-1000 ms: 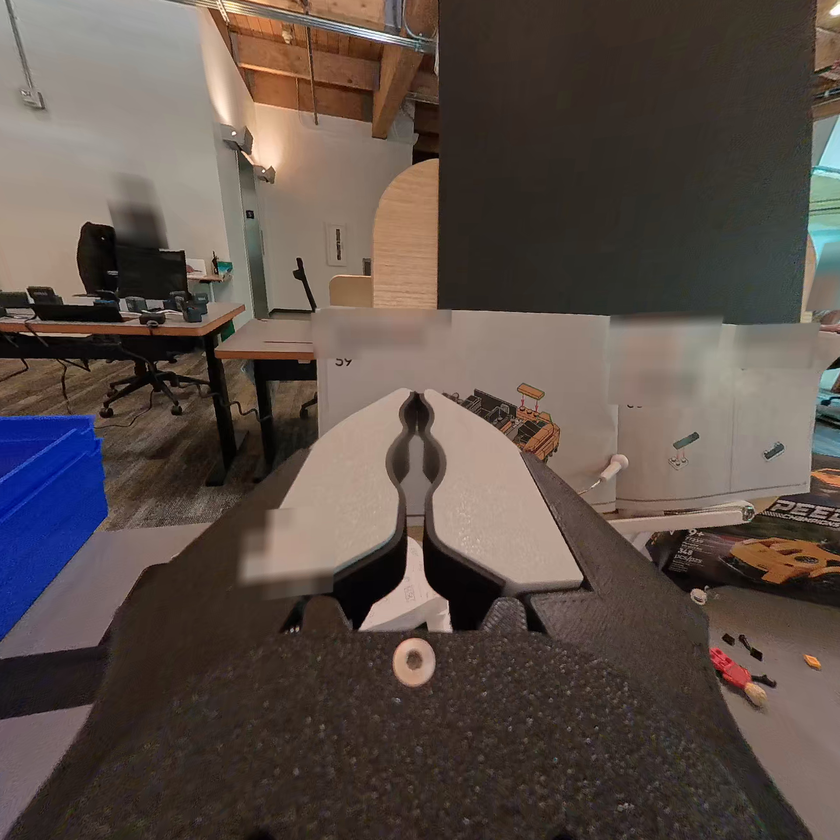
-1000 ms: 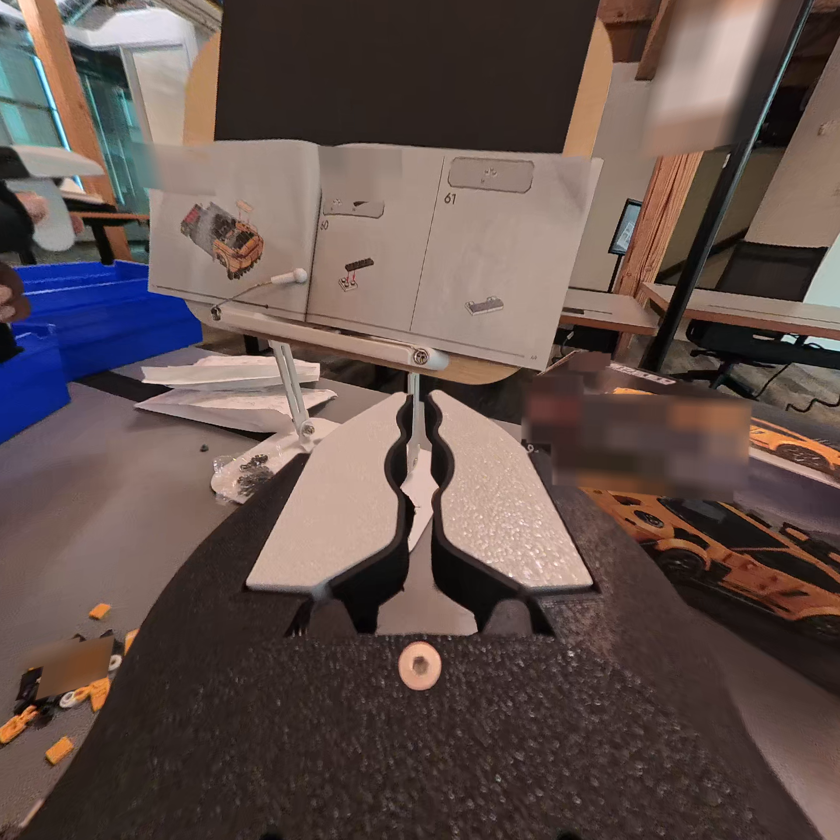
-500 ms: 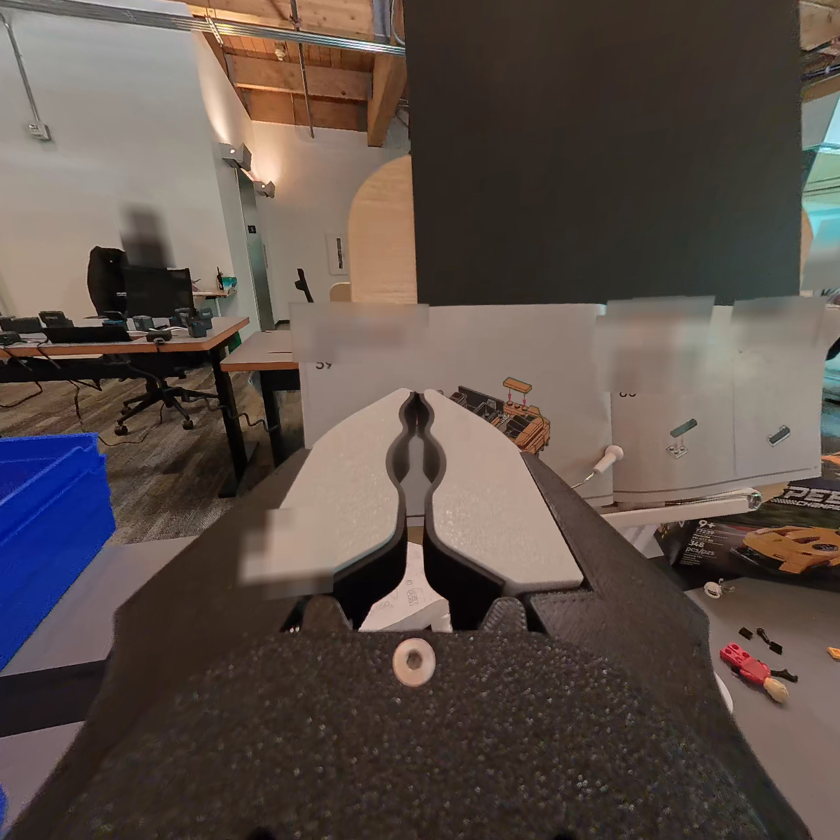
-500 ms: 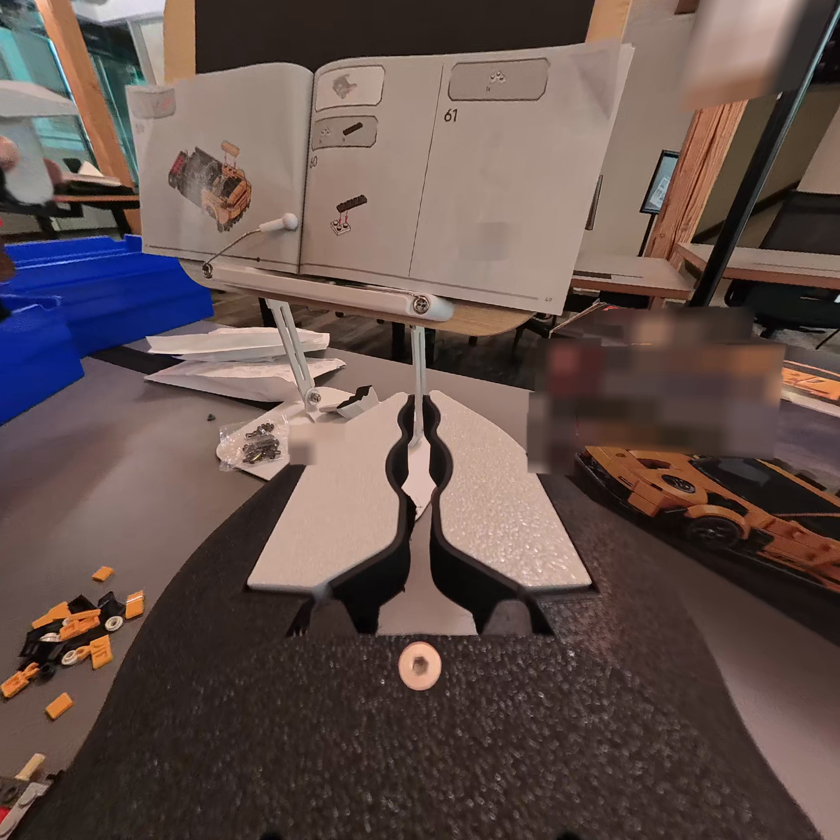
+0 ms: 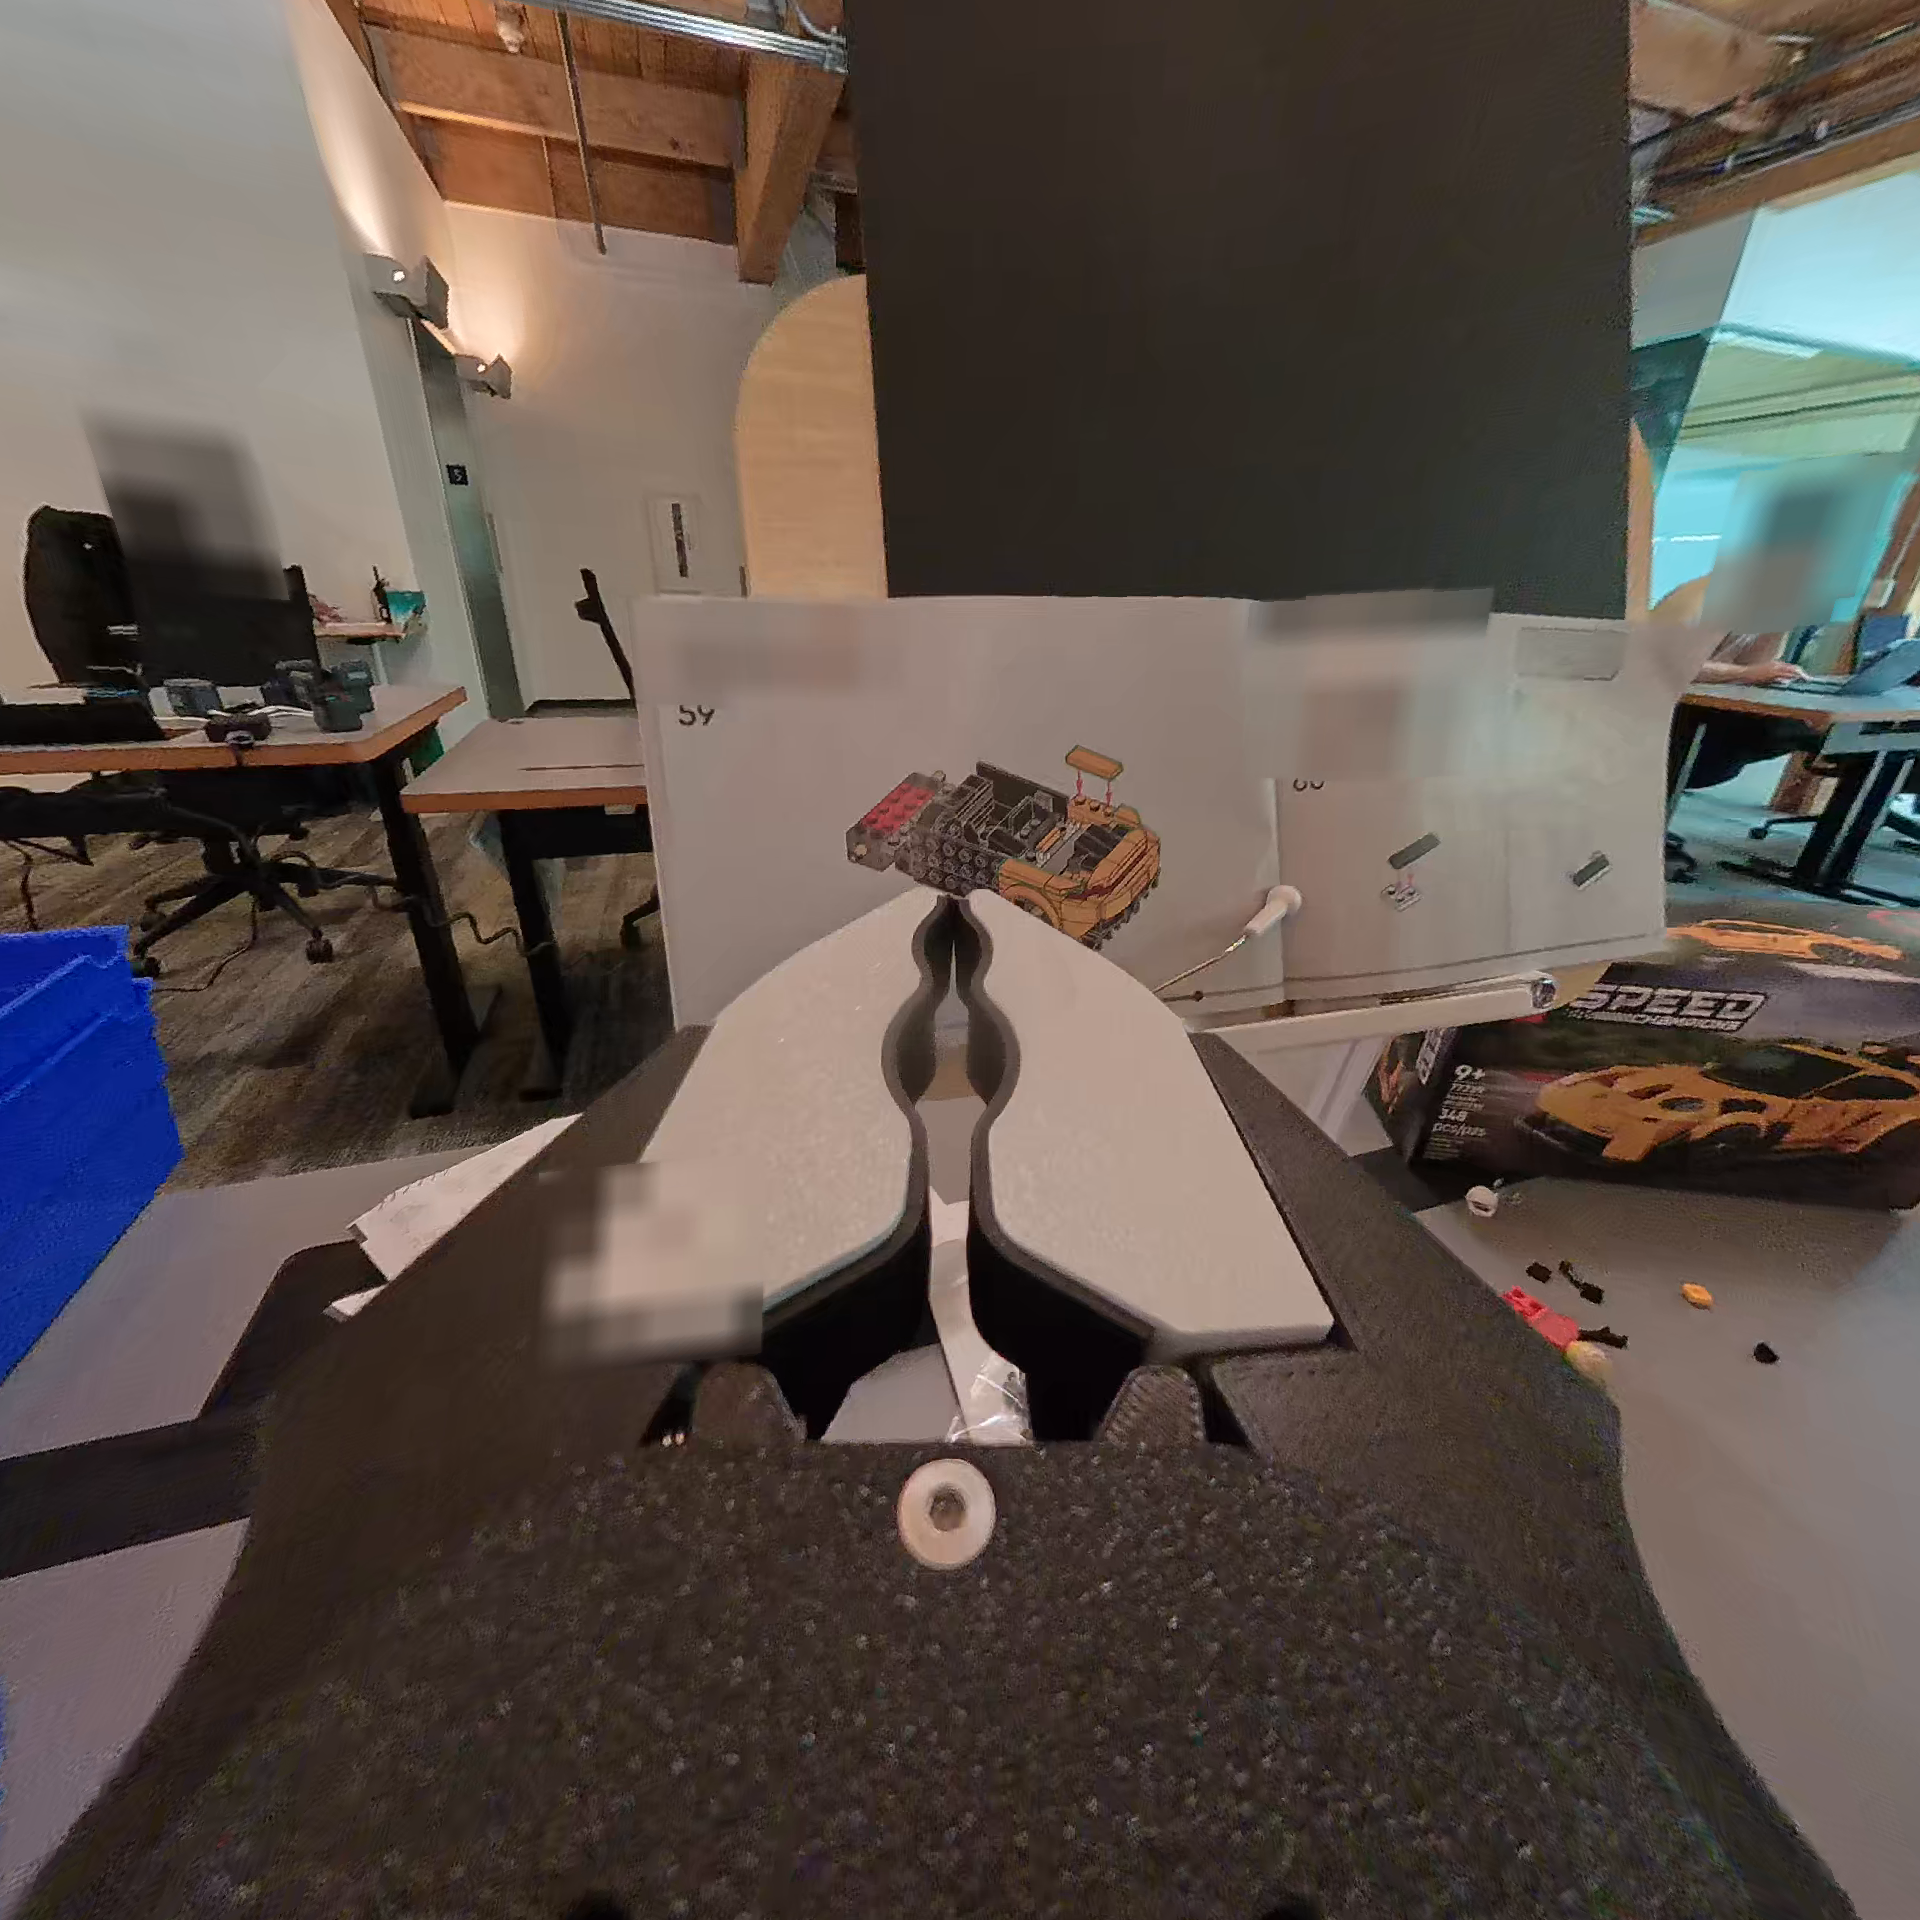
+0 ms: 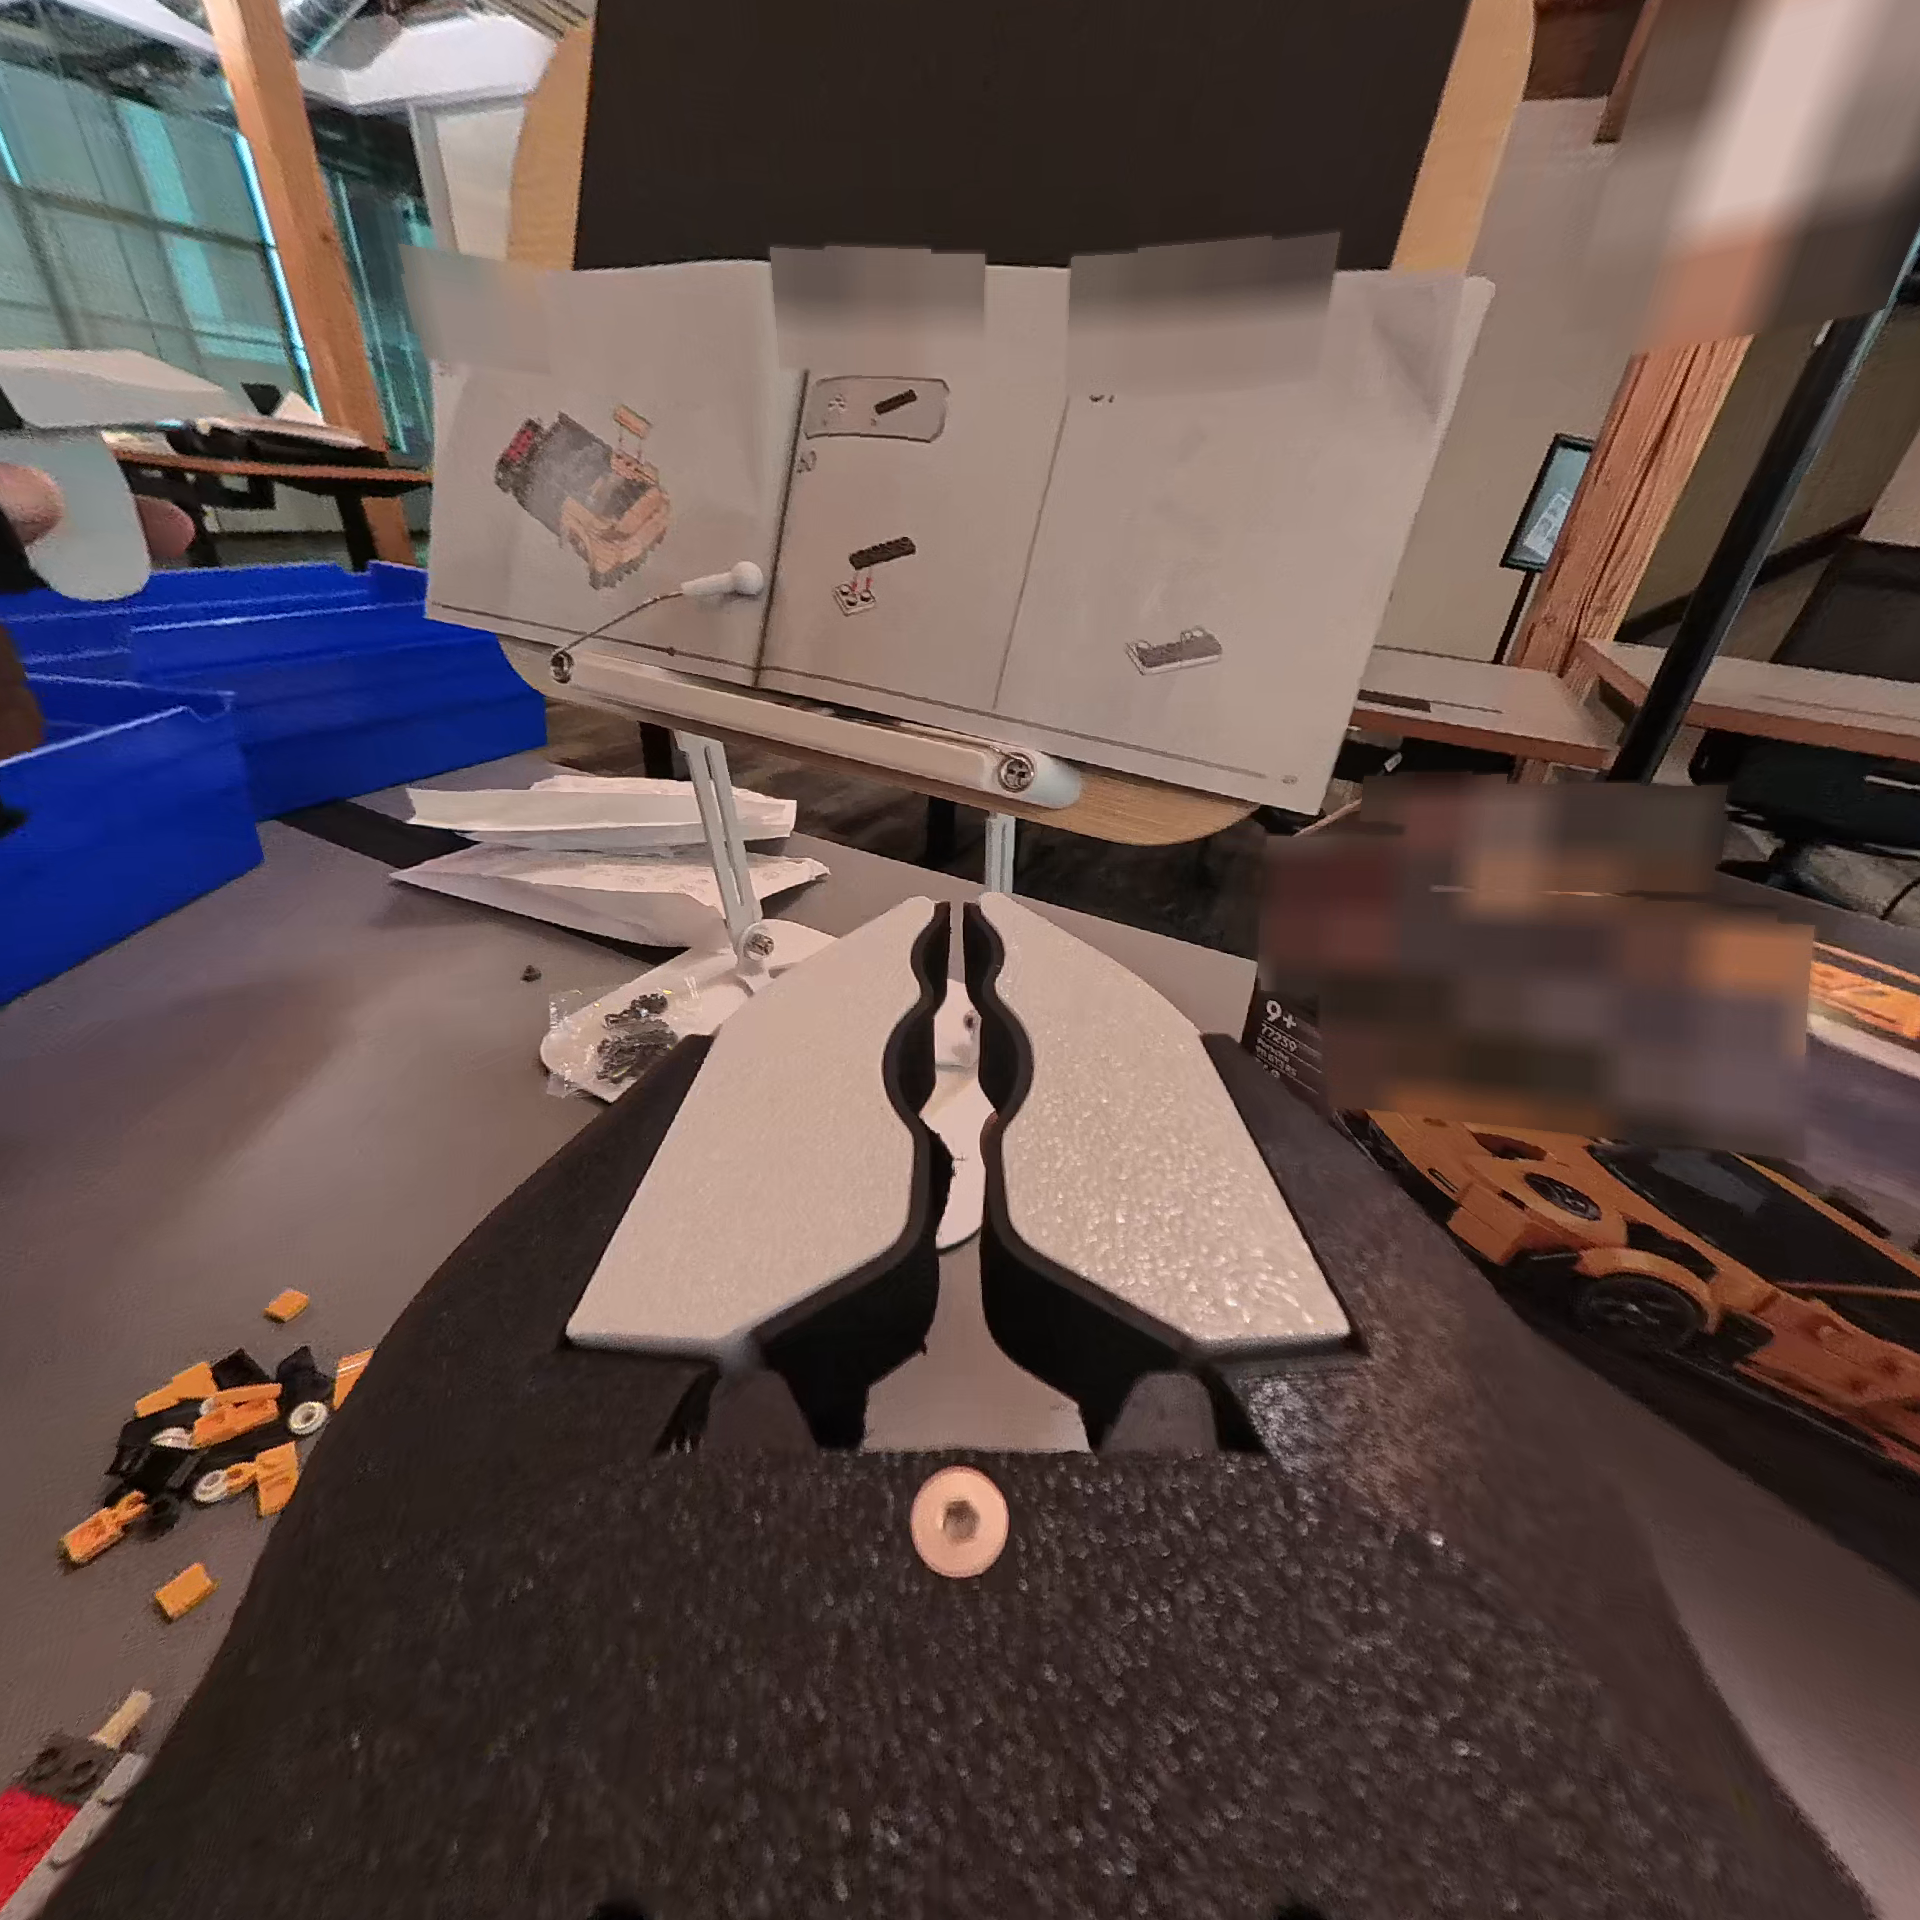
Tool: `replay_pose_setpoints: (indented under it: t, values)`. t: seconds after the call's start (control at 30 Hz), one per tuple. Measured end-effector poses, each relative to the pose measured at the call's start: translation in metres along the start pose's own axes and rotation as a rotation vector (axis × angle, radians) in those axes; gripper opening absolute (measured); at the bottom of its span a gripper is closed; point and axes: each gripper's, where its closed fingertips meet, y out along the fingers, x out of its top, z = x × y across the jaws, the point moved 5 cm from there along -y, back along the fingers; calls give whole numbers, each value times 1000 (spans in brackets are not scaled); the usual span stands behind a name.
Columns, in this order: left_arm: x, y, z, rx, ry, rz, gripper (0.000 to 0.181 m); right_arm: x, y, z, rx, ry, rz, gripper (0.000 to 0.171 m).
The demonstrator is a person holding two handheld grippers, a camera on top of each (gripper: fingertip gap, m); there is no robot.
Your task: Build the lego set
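Note:
My left gripper (image 5: 956,914) is shut and empty, held above the grey table and facing the open instruction booklet (image 5: 1039,790) on its white stand. My right gripper (image 6: 956,914) is shut and empty too, facing the same booklet (image 6: 935,499) from the other side. Loose orange, black and white lego pieces (image 6: 218,1423) lie on the table left of the right gripper. A few small pieces and a red piece (image 5: 1548,1320) lie right of the left gripper. A clear bag of small dark parts (image 6: 623,1029) lies by the stand's foot.
The lego set box (image 5: 1683,1081) with an orange car on it lies at the right; it also shows in the right wrist view (image 6: 1621,1226). Blue bins (image 6: 208,727) stand at the left, with white paper bags (image 6: 603,842) near them. Desks and chairs stand beyond the table.
Both grippers stay shut. The left view has shifted so the booklet sits more centred and the box shows more. The right view has tilted up and down, bringing the table pieces closer.

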Motion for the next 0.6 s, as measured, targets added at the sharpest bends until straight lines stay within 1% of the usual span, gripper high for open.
replay_pose_setpoints:
  t: [0.23, 0.3, 0.47, 0.6]
  values:
    - [-1, 1, -7, -21, 28, 0, 0, -9, 4, 4, 34, -18, 25, 3]
    - [-3, 2, -9, -18, 52, -7, 0, -10, 4, 4, 31, -30, 23, 3]
    - [-2, -1, -11, 24, 112, -83, 0, -11, 3, 1, 13, -34, 12, 3]
    - [-7, -1, -10, 24, 138, -76, 0, -15, 0, -5, -17, -6, 11, 3]
